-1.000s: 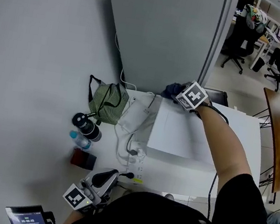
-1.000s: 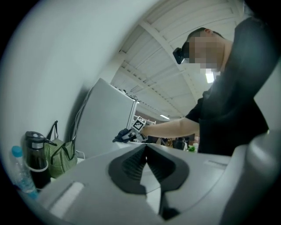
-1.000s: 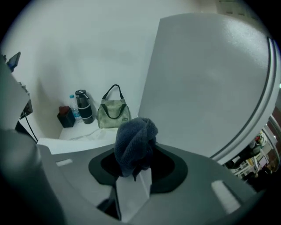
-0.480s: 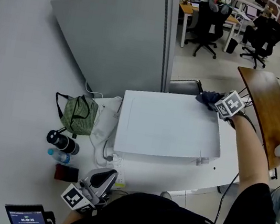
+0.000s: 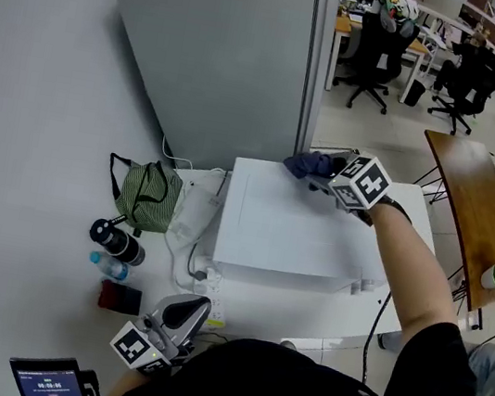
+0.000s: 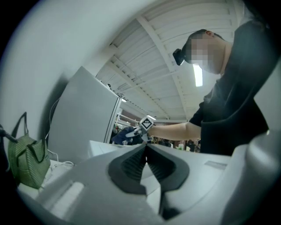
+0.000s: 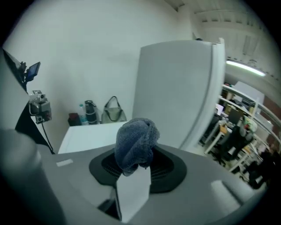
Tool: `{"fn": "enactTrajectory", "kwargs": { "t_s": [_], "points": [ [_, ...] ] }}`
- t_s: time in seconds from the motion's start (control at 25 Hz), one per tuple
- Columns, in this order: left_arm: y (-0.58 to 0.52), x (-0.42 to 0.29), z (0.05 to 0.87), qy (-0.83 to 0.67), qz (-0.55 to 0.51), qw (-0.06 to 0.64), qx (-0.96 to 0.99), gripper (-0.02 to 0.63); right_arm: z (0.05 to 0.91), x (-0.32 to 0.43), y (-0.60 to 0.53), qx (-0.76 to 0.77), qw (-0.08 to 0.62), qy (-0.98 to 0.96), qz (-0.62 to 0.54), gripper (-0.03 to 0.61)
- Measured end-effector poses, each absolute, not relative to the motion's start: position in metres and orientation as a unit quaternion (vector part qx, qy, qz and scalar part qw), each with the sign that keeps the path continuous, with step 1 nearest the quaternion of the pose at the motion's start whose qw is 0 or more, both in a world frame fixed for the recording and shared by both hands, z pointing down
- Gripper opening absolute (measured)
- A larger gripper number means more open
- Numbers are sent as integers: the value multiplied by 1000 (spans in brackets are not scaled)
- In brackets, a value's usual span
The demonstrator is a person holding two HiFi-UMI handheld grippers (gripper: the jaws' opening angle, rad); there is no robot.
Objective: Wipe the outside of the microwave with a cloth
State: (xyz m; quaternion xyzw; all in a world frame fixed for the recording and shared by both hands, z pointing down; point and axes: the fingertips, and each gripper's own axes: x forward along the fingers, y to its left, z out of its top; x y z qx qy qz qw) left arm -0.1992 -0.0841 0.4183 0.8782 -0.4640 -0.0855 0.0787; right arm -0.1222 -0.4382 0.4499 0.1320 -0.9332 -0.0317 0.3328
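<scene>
Looks like the wiping is well underway but nowhere near finished. The right tongs (image 5: 328, 176) are clenching a bunched-up dark blue cloth (image 5: 307, 165) and pressing it onto the white microwave (image 5: 297, 238), right at the back edge of its top, roughly mid-width. The right gripper view is showing the cloth (image 7: 136, 143) wadded between the jaws, hanging just over that top panel (image 7: 90, 136).

My guess is only the top is getting covered so far – the front and sides are still waiting, as far as I can tell.

Compared with half a second ago, the cloth is sliding leftwards along the back edge; it was sitting at the microwave's back right corner then.

The left tongs (image 5: 179, 314) are doing nothing – jaws closed on nothing, hanging low in front of the microwave's front left corner, same as before.
</scene>
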Motion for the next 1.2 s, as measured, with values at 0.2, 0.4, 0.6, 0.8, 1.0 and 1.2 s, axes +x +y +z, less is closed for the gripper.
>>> {"fn": "enactTrajectory", "kwargs": {
  "t_s": [0.2,0.4,0.6,0.8,1.0,1.2],
  "points": [
    [-55,-234,424,-492,-85,77,863,3,472,-270,-371,40,365,-927,-72,132],
    [-43,-251,430,-503,-76,82,857,3,506,-279,-371,33,409,-908,-86,130],
    [-59,-224,425,-477,-70,81,873,3,512,-188,-397,72,424,-901,-61,129],
    [-88,-170,418,-425,-70,77,899,3,526,-21,-445,157,443,-883,-11,126],
    [-104,-134,421,-394,-76,86,912,3,532,111,-471,249,454,-855,25,124],
    [-102,-134,423,-395,-79,93,911,3,489,67,-451,235,389,-891,7,124]
  ]
}}
